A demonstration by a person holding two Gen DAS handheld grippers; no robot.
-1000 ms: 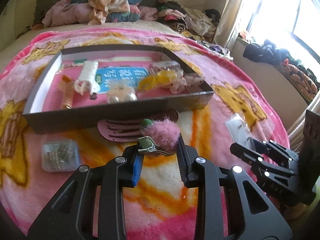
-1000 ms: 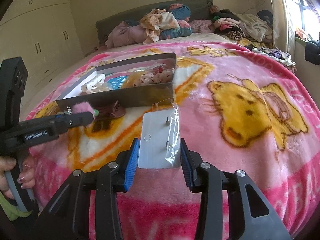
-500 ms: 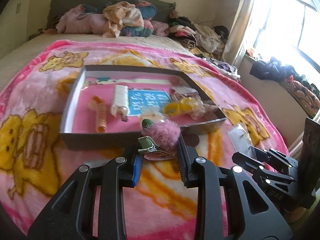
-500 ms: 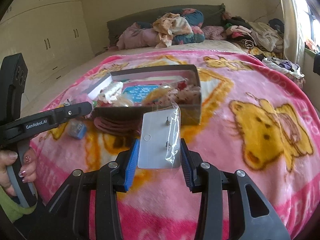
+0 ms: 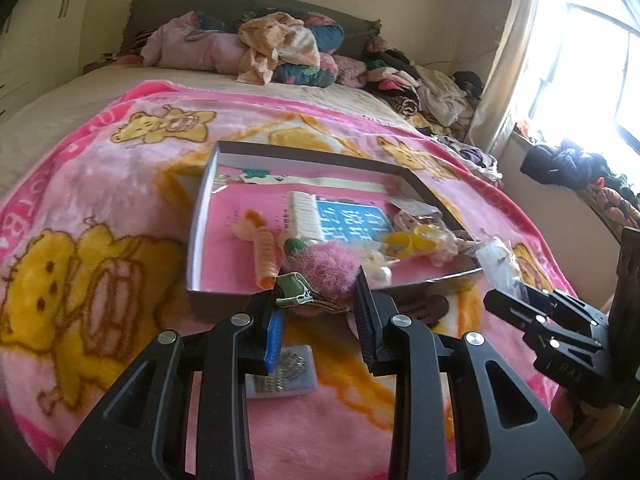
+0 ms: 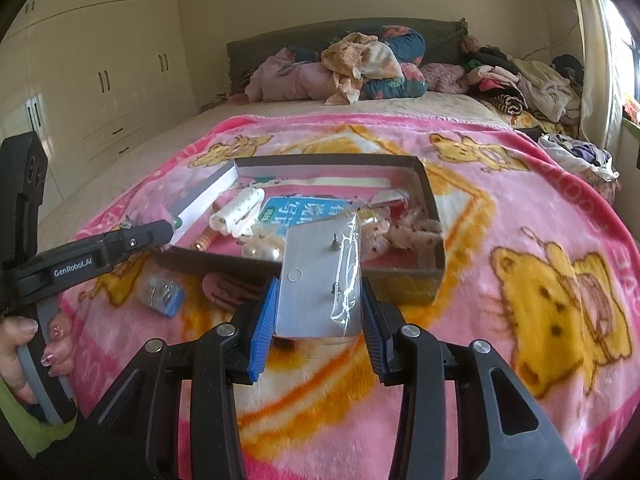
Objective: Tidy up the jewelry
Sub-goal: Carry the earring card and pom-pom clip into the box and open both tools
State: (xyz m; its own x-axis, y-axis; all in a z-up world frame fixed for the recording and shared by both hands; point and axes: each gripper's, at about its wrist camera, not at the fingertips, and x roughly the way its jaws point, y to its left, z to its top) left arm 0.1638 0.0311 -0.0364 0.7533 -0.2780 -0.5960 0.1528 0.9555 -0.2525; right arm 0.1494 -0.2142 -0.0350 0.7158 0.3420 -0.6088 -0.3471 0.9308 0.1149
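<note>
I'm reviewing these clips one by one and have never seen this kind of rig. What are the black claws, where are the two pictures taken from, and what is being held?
No robot here: a person holds a two-finger gripper in each hand, each carrying a wide-angle camera that looks along its fingers. So each picture shows its own gripper at the bottom.

In the left wrist view, the left gripper is shut on a fluffy pink hair clip; the right gripper enters at the side. In the right wrist view, the right gripper is shut on a white earring card in a clear sleeve.

Both hover over a pink bear blanket on a bed. On it sits a shallow dark box already holding accessories, with a small clear case and a brownish comb lying in front.
</note>
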